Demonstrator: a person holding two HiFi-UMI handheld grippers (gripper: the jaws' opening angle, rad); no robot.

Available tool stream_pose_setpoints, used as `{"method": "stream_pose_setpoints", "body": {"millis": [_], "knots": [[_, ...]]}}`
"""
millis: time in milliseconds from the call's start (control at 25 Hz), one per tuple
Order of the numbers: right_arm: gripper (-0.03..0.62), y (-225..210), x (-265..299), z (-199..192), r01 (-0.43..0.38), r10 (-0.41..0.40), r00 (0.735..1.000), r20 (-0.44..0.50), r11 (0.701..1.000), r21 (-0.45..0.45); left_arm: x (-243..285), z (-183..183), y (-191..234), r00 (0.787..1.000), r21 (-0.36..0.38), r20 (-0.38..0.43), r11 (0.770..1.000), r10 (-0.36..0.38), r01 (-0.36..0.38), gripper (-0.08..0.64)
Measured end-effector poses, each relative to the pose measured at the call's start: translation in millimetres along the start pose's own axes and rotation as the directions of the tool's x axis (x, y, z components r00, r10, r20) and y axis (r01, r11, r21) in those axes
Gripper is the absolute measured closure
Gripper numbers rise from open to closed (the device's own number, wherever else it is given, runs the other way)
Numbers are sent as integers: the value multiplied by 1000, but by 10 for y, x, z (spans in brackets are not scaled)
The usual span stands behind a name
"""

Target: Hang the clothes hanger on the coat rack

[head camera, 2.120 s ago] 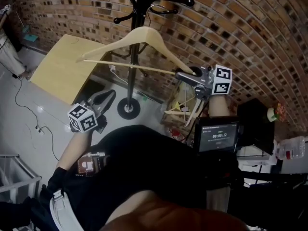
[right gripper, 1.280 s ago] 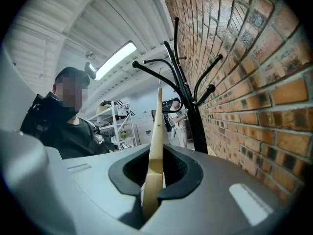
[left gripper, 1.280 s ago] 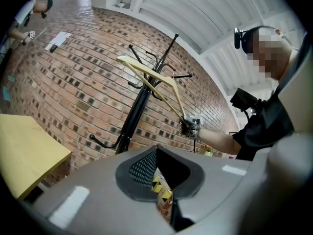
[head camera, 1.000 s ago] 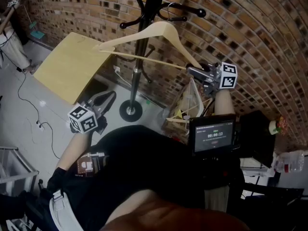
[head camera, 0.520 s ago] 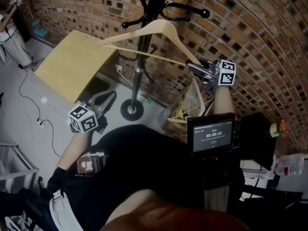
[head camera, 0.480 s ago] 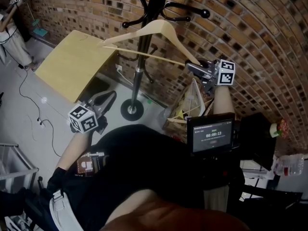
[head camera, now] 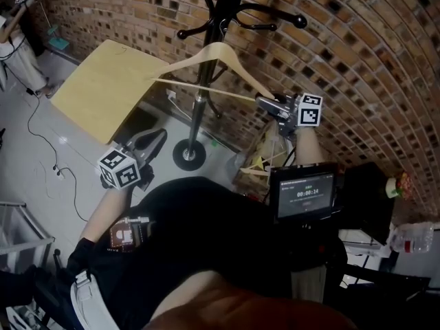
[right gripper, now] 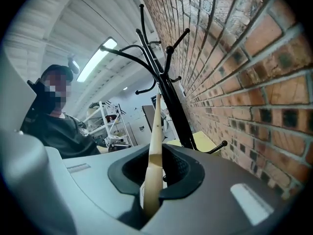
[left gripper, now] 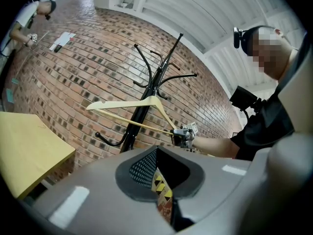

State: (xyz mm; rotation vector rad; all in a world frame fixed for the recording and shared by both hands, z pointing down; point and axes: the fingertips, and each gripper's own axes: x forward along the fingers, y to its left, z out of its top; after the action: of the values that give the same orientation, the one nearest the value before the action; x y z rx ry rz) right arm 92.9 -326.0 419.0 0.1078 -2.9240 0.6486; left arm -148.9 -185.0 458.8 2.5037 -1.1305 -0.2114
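Right claw (head camera: 262,102): clamped on hanger (head camera: 218,48) end | left claw (head camera: 155,137): together, empty | hanger near coat rack (head camera: 198,115)

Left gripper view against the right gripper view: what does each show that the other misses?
Only the left gripper view shows the hanger at full span, with the right gripper clamped on its end. Only the right gripper view shows white shelving in the background. Both show the coat rack, the brick wall and the hanger.
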Motion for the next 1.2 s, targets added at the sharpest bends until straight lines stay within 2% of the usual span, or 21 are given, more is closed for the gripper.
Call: {"method": "stream_pose_setpoints", "body": {"millis": [80,200,360,480,600,680,760,880,1040,1120,1200], "knots": [[503,-106,11,-12,37,-37,999,37,999,14,11,-11,-2,1000,-1,-4,1000,-3,3,558],[483,-296,-35,-50,138,-139,988,63,990,23,15,-13,5,1000,-1,-5,1000,-6,5,558],[434,-447,-174,-85,293,-291,954,74,956,-19,13,-1,33,1000,2,-8,1000,-5,5,558],[414,-525,-387,-69,424,-418,899,130,905,-28,37,-11,40,1000,6,-12,1000,-8,8,558],[410,-555,-695,-78,552,-541,813,213,834,12,84,-8,34,1000,11,-14,1000,-17,18,558],[410,-499,-871,-144,610,-599,762,247,792,38,130,2,31,999,15,-20,1000,-27,27,558],[411,-382,-945,-246,645,-632,733,251,763,36,182,23,36,999,20,-22,999,-36,36,558],[413,-132,-861,-405,655,-636,732,244,756,4,268,68,55,999,28,-17,998,-48,48,558],[422,198,-591,-576,621,-598,768,229,783,-34,392,94,36,997,32,-16,997,-71,72,558],[434,317,-483,-659,613,-592,772,231,790,-22,439,83,-7,996,30,-25,996,-82,82,558],[481,385,-403,-764,615,-603,761,238,788,29,470,52,-37,995,28,-32,995,-91,92,558]]}}
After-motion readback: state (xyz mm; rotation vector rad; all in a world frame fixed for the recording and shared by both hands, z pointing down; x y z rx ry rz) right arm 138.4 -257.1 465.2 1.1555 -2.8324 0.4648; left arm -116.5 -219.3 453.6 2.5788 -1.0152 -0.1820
